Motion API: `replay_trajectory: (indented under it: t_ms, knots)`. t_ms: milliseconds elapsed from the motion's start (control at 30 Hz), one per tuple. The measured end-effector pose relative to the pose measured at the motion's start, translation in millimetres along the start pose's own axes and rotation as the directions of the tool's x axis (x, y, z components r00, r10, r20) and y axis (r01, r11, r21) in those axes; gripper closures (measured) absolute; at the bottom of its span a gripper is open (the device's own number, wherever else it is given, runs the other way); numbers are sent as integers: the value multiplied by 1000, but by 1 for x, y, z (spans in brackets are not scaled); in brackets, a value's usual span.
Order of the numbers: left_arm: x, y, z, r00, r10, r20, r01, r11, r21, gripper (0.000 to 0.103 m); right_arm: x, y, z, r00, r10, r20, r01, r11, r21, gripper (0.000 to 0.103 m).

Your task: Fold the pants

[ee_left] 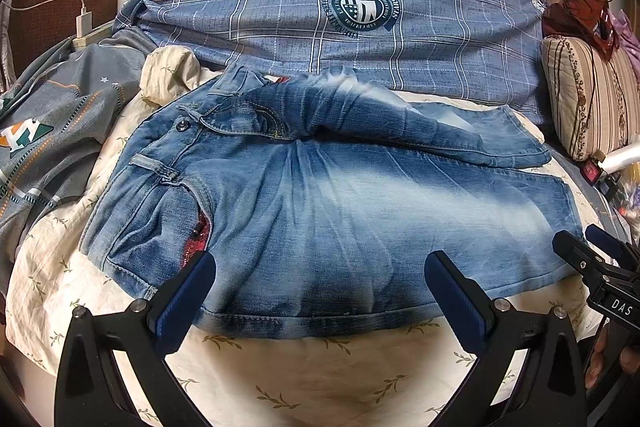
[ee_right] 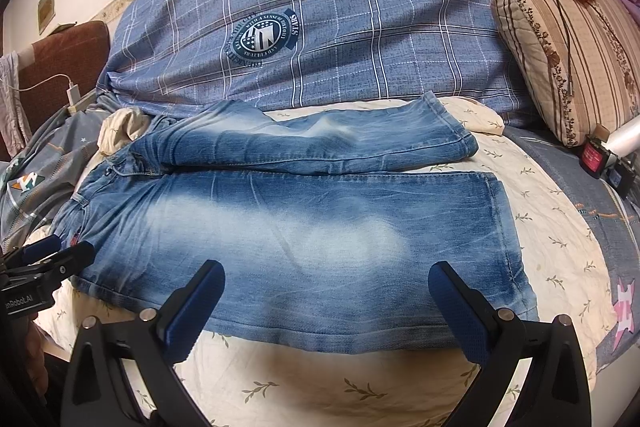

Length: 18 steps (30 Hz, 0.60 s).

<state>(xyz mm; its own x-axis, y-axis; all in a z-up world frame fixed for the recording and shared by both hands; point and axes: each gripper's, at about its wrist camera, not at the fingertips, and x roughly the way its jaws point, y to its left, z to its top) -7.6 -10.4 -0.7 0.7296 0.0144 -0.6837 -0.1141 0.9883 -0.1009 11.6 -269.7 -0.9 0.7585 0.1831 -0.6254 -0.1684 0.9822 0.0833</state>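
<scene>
Bed (ee_left: 304, 379) with cream leaf-print sheet fills lower frame. Blue plaid quilt (ee_left: 320, 7) across top. Jeans (ee_left: 320, 211) spread flat on sheet, mid-frame, waist at left, legs running right, far leg lying slightly apart. Striped pillow (ee_right: 568, 67) upper right. Left gripper (ee_left: 320, 291) bottom centre, fingers spread wide, holding nothing. Right gripper (ee_right: 326, 303) likewise released, above near leg's edge.

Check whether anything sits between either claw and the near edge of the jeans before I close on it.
Nothing visible does. The left claw and right claw both stand open directly over the near edge of the jeans, with only bare denim and the cream quilt under them.
</scene>
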Motion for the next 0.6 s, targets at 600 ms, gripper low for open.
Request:
replay_trajectory:
  t_ms: [600]
  knots:
    - [0,3,0,1000,-3,-1,3,1000,-8,0,0,1,0,1000,2,-4,-2,1000,1,0]
